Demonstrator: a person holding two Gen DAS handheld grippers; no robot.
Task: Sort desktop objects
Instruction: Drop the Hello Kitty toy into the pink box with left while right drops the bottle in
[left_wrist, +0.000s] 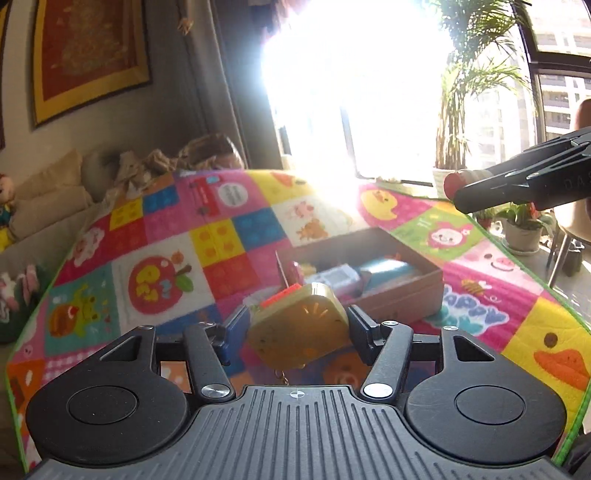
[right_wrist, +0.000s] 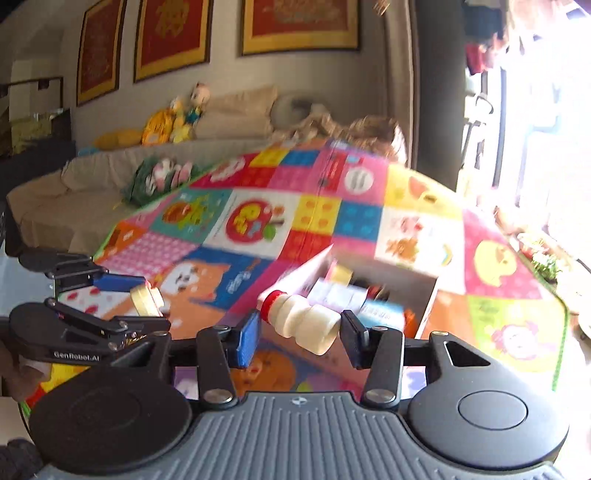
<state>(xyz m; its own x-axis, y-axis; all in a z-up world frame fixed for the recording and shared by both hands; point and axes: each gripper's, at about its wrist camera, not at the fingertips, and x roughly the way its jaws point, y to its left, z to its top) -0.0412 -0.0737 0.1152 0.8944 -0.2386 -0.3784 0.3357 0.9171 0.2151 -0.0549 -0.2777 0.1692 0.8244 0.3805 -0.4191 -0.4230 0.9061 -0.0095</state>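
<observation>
My left gripper (left_wrist: 297, 326) is shut on a yellow tape measure (left_wrist: 299, 328) with an orange button, held above the colourful play mat (left_wrist: 166, 280). Behind it stands an open cardboard box (left_wrist: 406, 291) with several items inside. My right gripper (right_wrist: 299, 330) is shut on a small white bottle with a red cap (right_wrist: 299, 321), held tilted above the mat in front of the box (right_wrist: 424, 284). The right gripper also shows in the left wrist view (left_wrist: 454, 184), the bottle's red cap poking out. The left gripper and tape measure (right_wrist: 146, 299) show at the left of the right wrist view.
The mat covers a table with a green edge (left_wrist: 561, 295). A sofa with cushions and soft toys (right_wrist: 177, 122) stands behind. Potted plants (left_wrist: 521, 221) and a bright window are at the right.
</observation>
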